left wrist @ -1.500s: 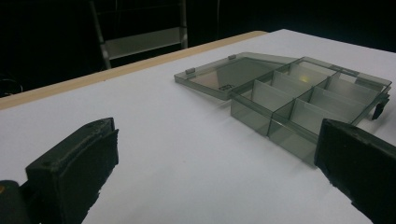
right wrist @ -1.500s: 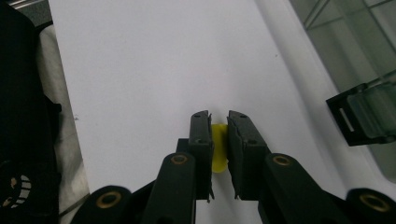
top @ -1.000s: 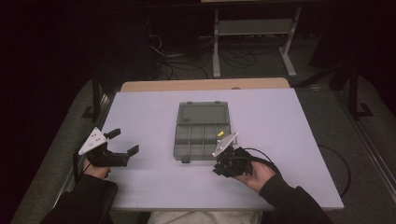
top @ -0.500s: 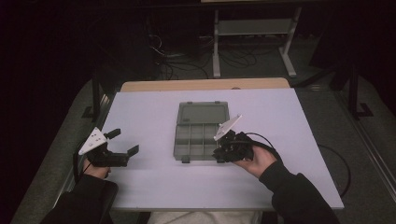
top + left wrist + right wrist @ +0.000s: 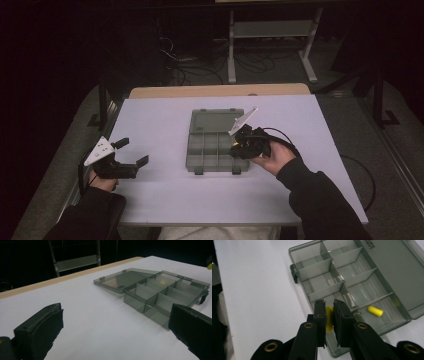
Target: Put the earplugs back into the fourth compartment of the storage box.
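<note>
Foam earplug, yellow, pinched in my right gripper above the open compartment box, could spring sideways into the wrong cell if I release crookedly; my left gripper hovers open.

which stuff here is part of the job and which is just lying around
In the job:
- compartment box, lid open
- yellow earplug held in the right hand-held gripper
- second yellow earplug, lying in a compartment

Lying about:
- left hand-held gripper, open, idle
- metal stand behind the table
</note>
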{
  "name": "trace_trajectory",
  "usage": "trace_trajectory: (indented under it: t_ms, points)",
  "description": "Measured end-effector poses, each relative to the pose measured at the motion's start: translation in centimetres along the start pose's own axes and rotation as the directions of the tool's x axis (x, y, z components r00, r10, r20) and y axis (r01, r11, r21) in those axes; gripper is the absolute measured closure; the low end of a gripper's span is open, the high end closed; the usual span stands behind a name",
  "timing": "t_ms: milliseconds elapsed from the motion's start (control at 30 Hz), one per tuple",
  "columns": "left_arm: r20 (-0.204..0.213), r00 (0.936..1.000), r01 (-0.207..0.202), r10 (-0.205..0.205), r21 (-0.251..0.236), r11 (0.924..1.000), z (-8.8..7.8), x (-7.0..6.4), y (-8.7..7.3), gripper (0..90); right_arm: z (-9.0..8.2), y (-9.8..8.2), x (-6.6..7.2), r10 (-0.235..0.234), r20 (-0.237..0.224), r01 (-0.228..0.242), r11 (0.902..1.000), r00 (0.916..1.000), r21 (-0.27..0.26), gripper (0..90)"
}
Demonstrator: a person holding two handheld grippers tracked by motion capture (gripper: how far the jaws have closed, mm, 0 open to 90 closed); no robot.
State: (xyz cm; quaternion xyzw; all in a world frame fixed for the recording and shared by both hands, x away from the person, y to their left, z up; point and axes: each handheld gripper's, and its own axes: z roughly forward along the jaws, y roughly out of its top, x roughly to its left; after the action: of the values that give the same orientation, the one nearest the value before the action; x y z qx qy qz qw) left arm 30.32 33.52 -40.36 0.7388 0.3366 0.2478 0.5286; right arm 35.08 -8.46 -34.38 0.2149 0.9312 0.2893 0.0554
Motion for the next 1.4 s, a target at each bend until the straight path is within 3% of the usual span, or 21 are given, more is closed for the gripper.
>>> trace_trajectory:
  t_ms: [567, 1067, 1400]
  points:
    - [0.001, 1.0, 0.001, -0.001, 0.0, 1.0, 0.0, 0.0, 0.0, 0.0, 0.1, -0.1, -4.5, 0.098, 0.029, -0.097, 0.9952, 0.9948, -0.01, 79.8]
    - [0.004, 1.0, 0.001, -0.001, -0.001, 1.0, 0.0, 0.0, 0.0, 0.0, 3.5, 0.5, -7.0, 0.139, 0.049, -0.141, 0.9888, 0.9891, 0.048, 79.7]
    - [0.007, 1.0, 0.001, -0.001, -0.001, 1.0, 0.0, 0.0, 0.0, 0.0, 5.0, 0.1, -7.9, 0.152, 0.054, -0.156, 0.9848, 0.9869, 0.076, 79.5]
